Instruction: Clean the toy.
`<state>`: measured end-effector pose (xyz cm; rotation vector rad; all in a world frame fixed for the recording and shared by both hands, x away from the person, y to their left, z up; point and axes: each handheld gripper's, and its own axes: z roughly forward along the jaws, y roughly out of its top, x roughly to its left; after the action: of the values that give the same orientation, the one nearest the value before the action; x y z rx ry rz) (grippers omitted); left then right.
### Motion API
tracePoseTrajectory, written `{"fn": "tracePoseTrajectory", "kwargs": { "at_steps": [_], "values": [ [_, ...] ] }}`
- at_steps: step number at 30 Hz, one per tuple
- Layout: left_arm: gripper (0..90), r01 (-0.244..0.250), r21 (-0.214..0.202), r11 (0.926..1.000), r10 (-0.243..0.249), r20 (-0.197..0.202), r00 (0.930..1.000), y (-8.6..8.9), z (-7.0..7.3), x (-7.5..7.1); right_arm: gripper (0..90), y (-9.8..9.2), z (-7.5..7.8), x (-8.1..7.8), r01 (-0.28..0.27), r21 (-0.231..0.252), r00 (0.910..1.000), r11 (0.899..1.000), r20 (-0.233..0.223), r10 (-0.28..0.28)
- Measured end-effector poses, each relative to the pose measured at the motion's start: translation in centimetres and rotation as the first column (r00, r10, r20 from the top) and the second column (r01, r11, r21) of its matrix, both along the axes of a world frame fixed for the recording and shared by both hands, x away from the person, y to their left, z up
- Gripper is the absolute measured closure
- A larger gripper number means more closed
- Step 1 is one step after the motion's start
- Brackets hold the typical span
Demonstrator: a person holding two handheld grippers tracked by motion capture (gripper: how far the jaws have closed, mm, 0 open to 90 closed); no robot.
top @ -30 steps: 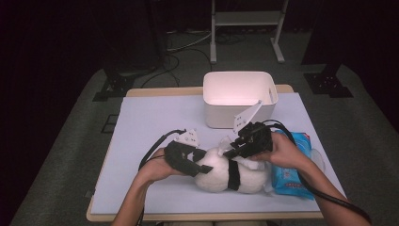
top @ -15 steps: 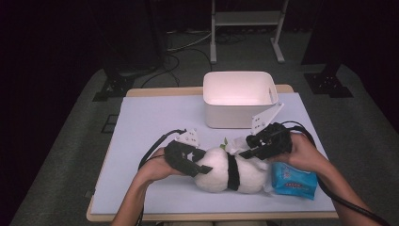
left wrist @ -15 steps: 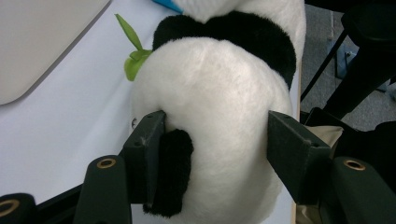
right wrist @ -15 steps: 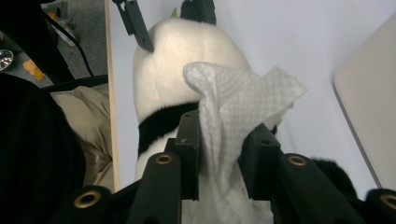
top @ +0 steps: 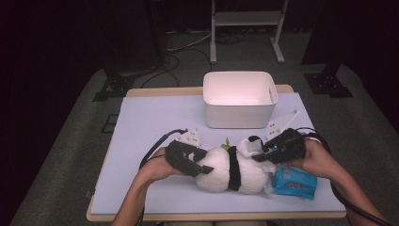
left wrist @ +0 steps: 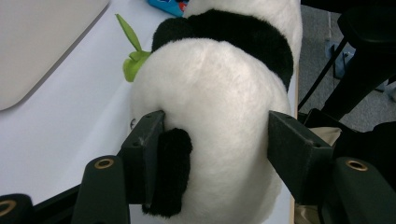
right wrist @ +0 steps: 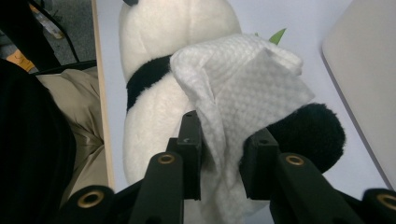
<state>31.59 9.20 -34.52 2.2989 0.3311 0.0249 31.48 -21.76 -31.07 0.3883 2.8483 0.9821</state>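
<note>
A black-and-white panda plush (top: 221, 172) lies on its side on the pale table (top: 155, 122). My left gripper (top: 195, 165) is shut on its rounded rear end; in the left gripper view the jaws (left wrist: 215, 135) press into the fur on both sides of the panda (left wrist: 219, 74). My right gripper (top: 261, 153) is at the panda's head, shut on a white wipe (right wrist: 243, 79). The jaws (right wrist: 222, 140) have just been closing with the wipe pinched between them. The wipe drapes over the head beside a black ear (right wrist: 308, 130).
A blue pack of wipes (top: 294, 181) lies right of the panda, under my right hand. A white bin (top: 239, 120) stands behind, at the table's far edge. A green leaf (left wrist: 133, 60) sticks out from the plush. The table's front edge runs close by.
My right gripper has moved to the right with the wipe, across the panda's head, which uncovers more of the blue pack. The left gripper and the panda have stayed in place.
</note>
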Motion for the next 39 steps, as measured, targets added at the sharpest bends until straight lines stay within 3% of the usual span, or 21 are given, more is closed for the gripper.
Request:
{"fn": "tracePoseTrajectory", "kwargs": {
  "at_steps": [4, 9, 12, 21, 26, 28, 32, 39],
  "values": [
    [38.6, 0.001, -0.008, 1.0000, -0.001, -0.001, 1.0000, -0.1, 0.0, 0.0, 83.6, 0.0, -0.1, -0.1, 0.020, -0.007, 0.9997, 1.000, 0.017, -0.020],
    [38.6, -0.002, -0.012, 0.9999, 0.002, -0.006, 1.0000, 0.0, -0.1, 0.0, 85.1, 0.7, 0.3, 0.2, 0.025, 0.011, 0.9992, 1.000, 0.032, -0.025],
    [38.8, 0.002, -0.013, 0.9999, -0.002, -0.008, 1.0000, 0.0, -0.1, 0.0, 85.1, 1.8, 0.6, 0.4, 0.006, 0.015, 0.9996, 1.000, 0.028, -0.006],
    [39.2, 0.001, 0.004, 1.0000, -0.001, -0.008, 1.0000, 0.2, -0.3, 0.0, 85.0, 4.9, 0.5, 0.7, -0.053, -0.042, 0.9980, 0.998, 0.032, 0.054],
    [39.4, 0.001, -0.001, 1.0000, -0.001, -0.016, 0.9999, 0.4, -0.4, 0.0, 84.8, 3.6, 0.5, 1.1, -0.027, -0.027, 0.9995, 0.999, 0.016, 0.028],
    [39.3, -0.001, -0.002, 1.0000, 0.001, -0.019, 0.9998, 0.3, -0.4, 0.0, 84.9, 2.2, 0.3, 1.5, 0.004, -0.006, 0.9999, 1.000, 0.010, -0.004],
    [37.6, 0.009, -0.007, 0.9999, -0.009, -0.024, 0.9997, 0.2, -0.2, 0.1, 85.0, 1.1, -0.5, 1.6, 0.014, 0.033, 0.9997, 0.999, -0.019, -0.013],
    [22.1, 0.021, 0.030, 0.9993, -0.019, -0.051, 0.9985, -0.9, 0.2, 0.7, 85.2, 1.4, -1.4, 0.6, -0.010, 0.048, 0.9998, 0.999, -0.019, 0.011]
  ]
}}
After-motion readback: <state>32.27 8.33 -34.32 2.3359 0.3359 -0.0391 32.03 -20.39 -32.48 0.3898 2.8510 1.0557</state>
